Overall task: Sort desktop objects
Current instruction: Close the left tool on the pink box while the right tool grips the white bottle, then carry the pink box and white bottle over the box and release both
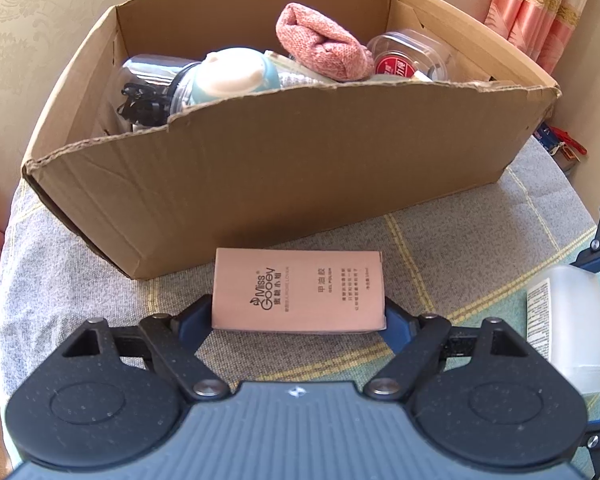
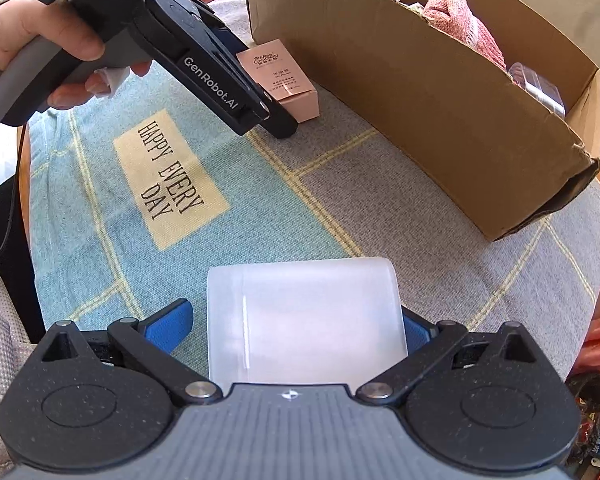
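Observation:
A pink "Miss Gooey" carton (image 1: 298, 292) lies on the tablecloth just in front of the cardboard box (image 1: 280, 180). My left gripper (image 1: 298, 318) is shut on it, a blue pad against each end. The right wrist view shows the same carton (image 2: 284, 76) behind the left gripper's near finger (image 2: 278, 120). A frosted white plastic bottle (image 2: 304, 320) lies between the fingers of my right gripper (image 2: 296, 316), which is open: the right pad sits at the bottle and the left pad stands clear of it. The bottle (image 1: 564, 320) also shows at the right edge of the left wrist view.
The cardboard box (image 2: 420, 100) holds a pink knitted cloth (image 1: 324, 44), a clear jar with black clips (image 1: 148, 84), a blue-and-white item (image 1: 232, 76) and a clear tub with a red label (image 1: 404, 58). The checked tablecloth (image 2: 260, 200) bears a "HAPPY EVERY DAY" patch (image 2: 168, 176). A hand (image 2: 40, 36) holds the left gripper.

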A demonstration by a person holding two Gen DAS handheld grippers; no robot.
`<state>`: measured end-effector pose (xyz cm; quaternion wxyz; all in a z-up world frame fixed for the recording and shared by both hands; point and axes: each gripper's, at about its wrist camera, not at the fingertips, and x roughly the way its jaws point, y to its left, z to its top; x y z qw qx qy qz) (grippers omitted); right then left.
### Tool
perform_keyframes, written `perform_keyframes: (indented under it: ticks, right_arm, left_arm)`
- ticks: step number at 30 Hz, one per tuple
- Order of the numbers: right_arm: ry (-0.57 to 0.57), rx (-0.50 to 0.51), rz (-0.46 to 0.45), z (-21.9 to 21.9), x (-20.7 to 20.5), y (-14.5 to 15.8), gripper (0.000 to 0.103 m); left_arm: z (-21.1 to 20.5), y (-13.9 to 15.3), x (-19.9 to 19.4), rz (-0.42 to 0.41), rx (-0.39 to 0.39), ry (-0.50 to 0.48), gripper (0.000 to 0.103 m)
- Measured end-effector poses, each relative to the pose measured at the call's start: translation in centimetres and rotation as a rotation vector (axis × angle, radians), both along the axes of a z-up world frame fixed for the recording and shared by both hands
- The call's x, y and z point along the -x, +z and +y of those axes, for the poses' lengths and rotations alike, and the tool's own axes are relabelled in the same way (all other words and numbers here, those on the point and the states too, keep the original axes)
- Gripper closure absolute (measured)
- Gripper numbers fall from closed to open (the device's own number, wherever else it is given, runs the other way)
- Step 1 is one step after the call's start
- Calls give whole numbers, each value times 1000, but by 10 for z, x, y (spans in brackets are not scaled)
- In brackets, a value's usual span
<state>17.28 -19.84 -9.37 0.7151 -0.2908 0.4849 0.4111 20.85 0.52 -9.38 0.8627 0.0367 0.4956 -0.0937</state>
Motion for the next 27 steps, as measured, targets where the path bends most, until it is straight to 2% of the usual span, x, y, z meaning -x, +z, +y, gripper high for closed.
perform_keyframes:
  ticks: [2,10,13,14,16,21,26,27]
  right_arm:
    - [11,26,-19,3,2,-4,0]
    - [11,24,11,2,0,-4,0]
    - [-12,27,-15,1,1,-4,0]
    - [-29,28,-23,-1,0,-2,2]
    - [-49,13,-22,-3,-2,2,16]
    - [-47,32,-51,-3,4,7,16]
    - [-44,6,-61,1,1,15,16]
    - [-42,1,-66,1,1,17,16]
  left_arm:
    - [1,0,1,1,0,-4,19]
    - [6,-2,10,3,-6,-29,19]
    - [7,-3,13,6,-10,-35,19]
    - [8,-3,15,7,-13,-38,19]
    - [8,-2,19,6,-17,-46,23]
    - [10,2,30,1,-15,-64,23]
    - [14,15,44,-26,-1,-85,24]
    - [2,21,44,-37,-1,-95,24]
